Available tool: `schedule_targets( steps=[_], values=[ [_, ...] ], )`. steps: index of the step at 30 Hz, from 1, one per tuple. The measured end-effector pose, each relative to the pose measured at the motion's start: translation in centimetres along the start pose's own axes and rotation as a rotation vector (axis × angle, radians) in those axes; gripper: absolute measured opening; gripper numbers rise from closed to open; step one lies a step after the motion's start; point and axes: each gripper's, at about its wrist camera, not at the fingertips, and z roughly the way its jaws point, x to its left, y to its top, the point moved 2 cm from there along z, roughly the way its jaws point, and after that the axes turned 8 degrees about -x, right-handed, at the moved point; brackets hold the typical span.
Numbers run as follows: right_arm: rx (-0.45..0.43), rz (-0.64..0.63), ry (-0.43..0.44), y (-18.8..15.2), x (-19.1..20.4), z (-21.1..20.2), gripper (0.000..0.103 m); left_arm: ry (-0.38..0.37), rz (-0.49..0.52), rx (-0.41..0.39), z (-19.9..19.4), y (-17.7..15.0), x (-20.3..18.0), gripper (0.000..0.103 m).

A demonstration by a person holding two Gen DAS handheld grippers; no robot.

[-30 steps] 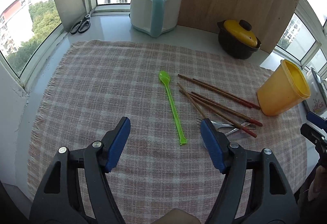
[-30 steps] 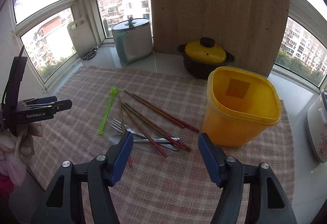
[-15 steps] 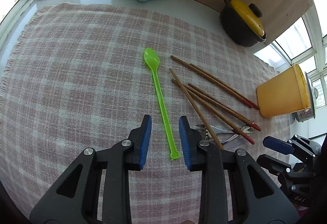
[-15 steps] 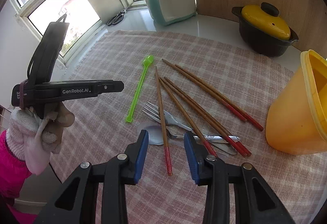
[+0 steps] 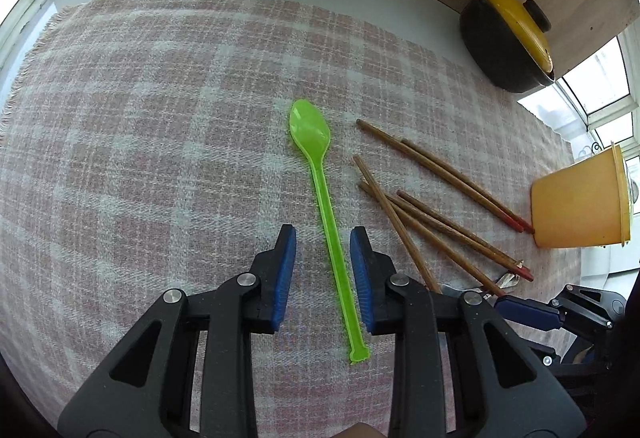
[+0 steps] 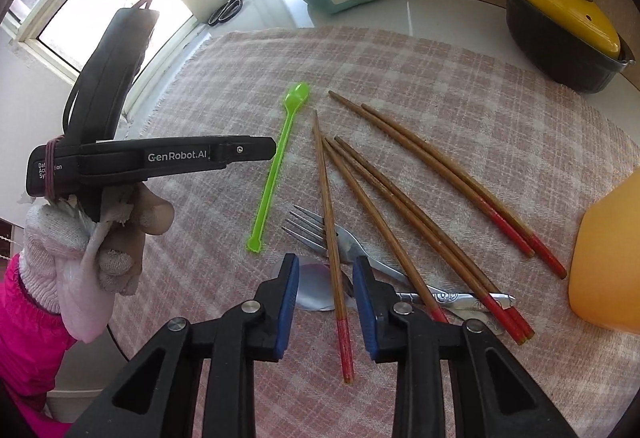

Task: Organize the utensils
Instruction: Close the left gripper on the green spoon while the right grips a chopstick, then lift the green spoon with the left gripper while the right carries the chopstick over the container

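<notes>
Left gripper is straddling the green spoon handle, jaws just narrowed but not pressing, evidently lining up a pinch. Right gripper is likewise bracketing one chopstick lying over the metal spoon and fork, its pads also clear. Yellow container is waiting at the right, probably the destination, on the checked cloth.
</notes>
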Motion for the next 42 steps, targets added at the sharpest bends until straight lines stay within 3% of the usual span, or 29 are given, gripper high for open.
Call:
schedule_targets(
  steps=[13, 15, 16, 17, 31, 42],
  values=[
    [0.046, 0.071, 0.05, 0.8, -0.4, 1.8, 0.026, 0.098, 0.044, 0.0, 1.9, 0.4, -0.1, 0.027],
    [0.05, 0.084, 0.051, 1.1, -0.4, 2.3, 0.026, 0.117, 0.057, -0.007, 2.0, 0.6, -0.5, 0.023],
    [0.052, 0.092, 0.052, 1.3, -0.5, 2.4, 0.026, 0.138, 0.067, -0.015, 2.2, 0.5, -0.9, 0.013],
    [0.052, 0.096, 0.052, 1.5, -0.5, 2.5, 0.026, 0.139, 0.068, -0.021, 2.1, 0.6, -0.9, 0.011],
    [0.096, 0.13, 0.049, 4.5, -0.4, 6.0, 0.02, 0.069, 0.047, -0.037, 1.8, 0.3, -0.6, 0.006],
    [0.131, 0.062, -0.032, 5.7, 0.5, 8.3, 0.018, 0.012, 0.014, -0.024, 2.4, 0.8, 3.7, 0.005]
  ],
)
